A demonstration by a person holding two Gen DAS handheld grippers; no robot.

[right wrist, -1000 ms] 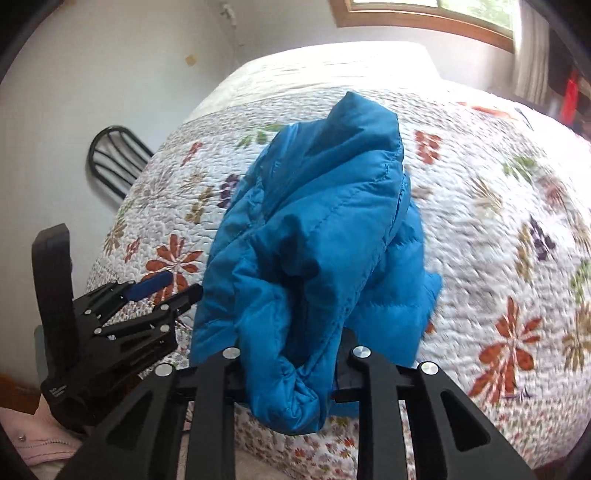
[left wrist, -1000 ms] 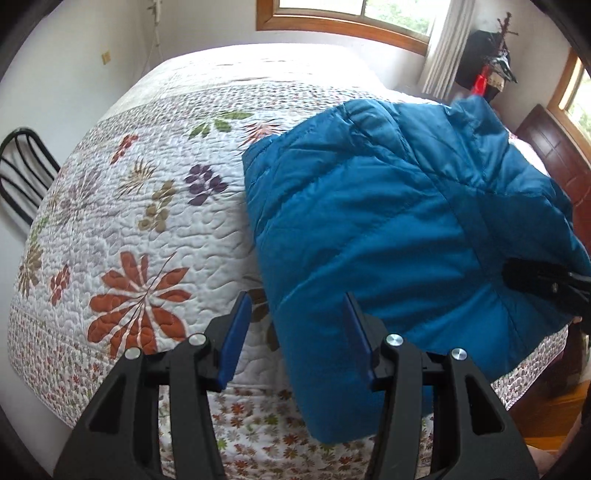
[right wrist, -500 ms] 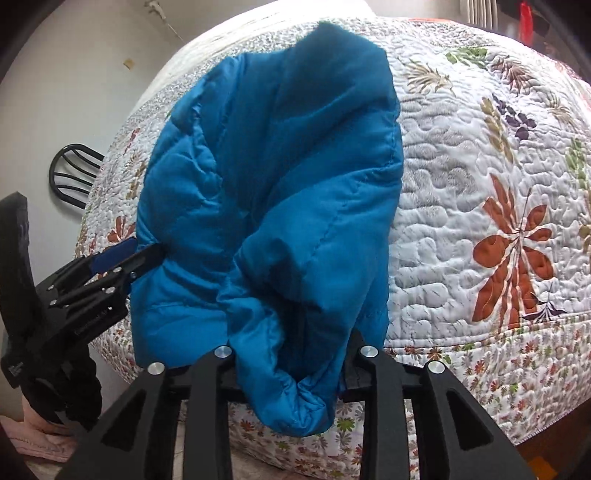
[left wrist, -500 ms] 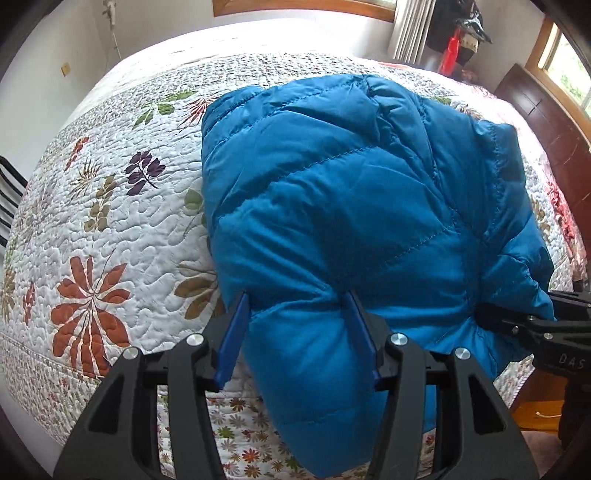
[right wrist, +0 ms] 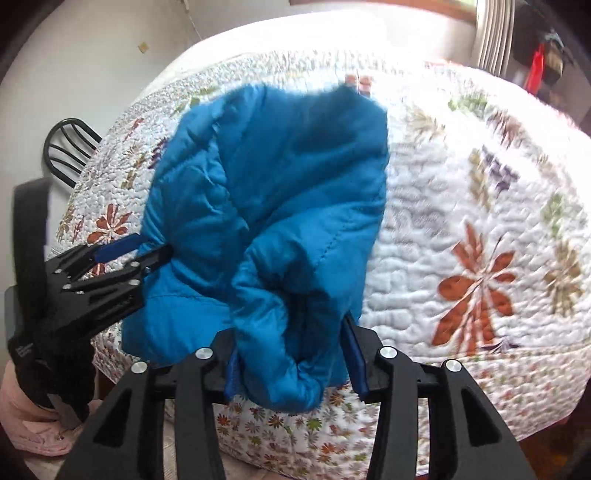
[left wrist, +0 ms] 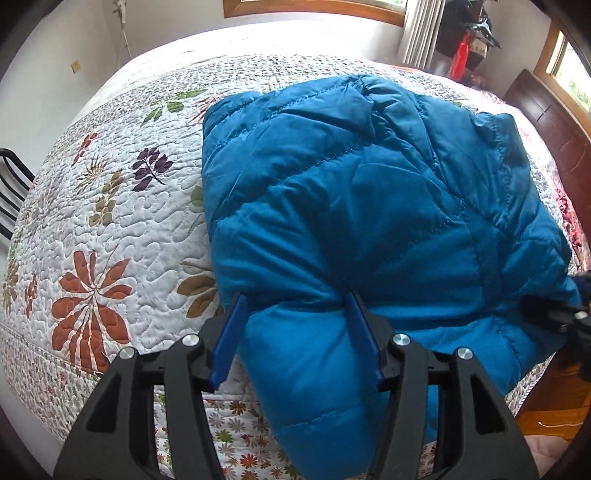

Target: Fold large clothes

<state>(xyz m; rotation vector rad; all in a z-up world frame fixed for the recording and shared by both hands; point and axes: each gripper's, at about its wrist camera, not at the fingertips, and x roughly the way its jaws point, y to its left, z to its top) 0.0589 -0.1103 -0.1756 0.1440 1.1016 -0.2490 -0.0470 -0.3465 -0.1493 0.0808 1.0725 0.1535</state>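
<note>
On the quilt (left wrist: 110, 229) lies the blue jacket (left wrist: 351, 192), its near edge over the side. Left gripper (left wrist: 295, 332) and right gripper (right wrist: 291, 354) each clamp a puffy, probably slippery fold; deep grips at the hem seem safest.

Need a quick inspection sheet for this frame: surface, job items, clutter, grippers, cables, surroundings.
Surface: bed with floral quilt, white with leaf and flower prints.
Job's things: blue puffer jacket bunched on the quilt, near edge hanging over the bedside.
Clutter: pink cloth low at left in the right wrist view.
Grippers: left hand-held gripper has jacket fabric between its blue pads; right hand-held gripper likewise. Whether either is clamped cannot be told.
Cables: white cord hanging on the far wall.
Surroundings: black chair beside the bed, window curtain, dark wooden headboard.
</note>
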